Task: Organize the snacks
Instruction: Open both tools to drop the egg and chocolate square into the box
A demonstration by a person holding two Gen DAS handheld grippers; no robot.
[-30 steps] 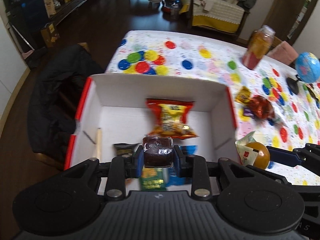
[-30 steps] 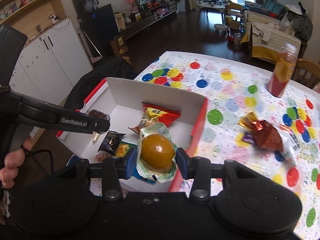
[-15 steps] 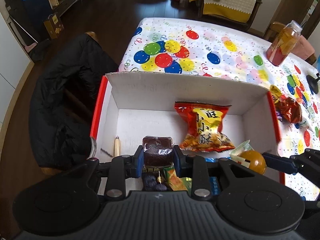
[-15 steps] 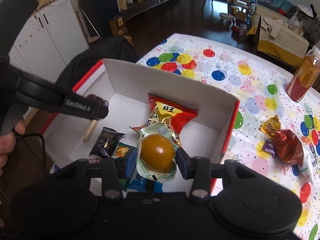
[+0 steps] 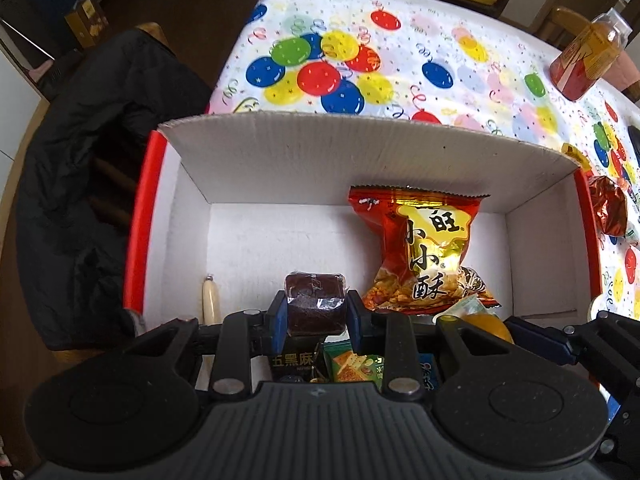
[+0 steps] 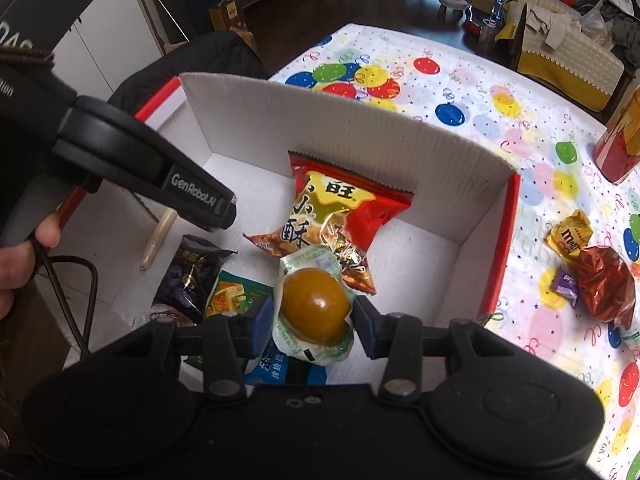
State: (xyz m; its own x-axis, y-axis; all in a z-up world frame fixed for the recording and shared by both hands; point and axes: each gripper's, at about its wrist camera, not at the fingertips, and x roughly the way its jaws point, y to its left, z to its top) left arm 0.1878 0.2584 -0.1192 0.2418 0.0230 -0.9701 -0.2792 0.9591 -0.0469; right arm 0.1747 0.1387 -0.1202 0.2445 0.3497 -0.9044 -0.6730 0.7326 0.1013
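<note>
Both wrist cameras peer steeply down, close over the white red-edged cardboard box (image 5: 360,168) (image 6: 360,148), sharing its interior.

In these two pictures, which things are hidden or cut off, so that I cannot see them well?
- Left wrist view: green packet and black packet, mostly hidden behind the left gripper.
- Right wrist view: blue packet, mostly covered by the wrapped egg and the gripper body.
- Right wrist view: bottle, cut by the right edge.
</note>
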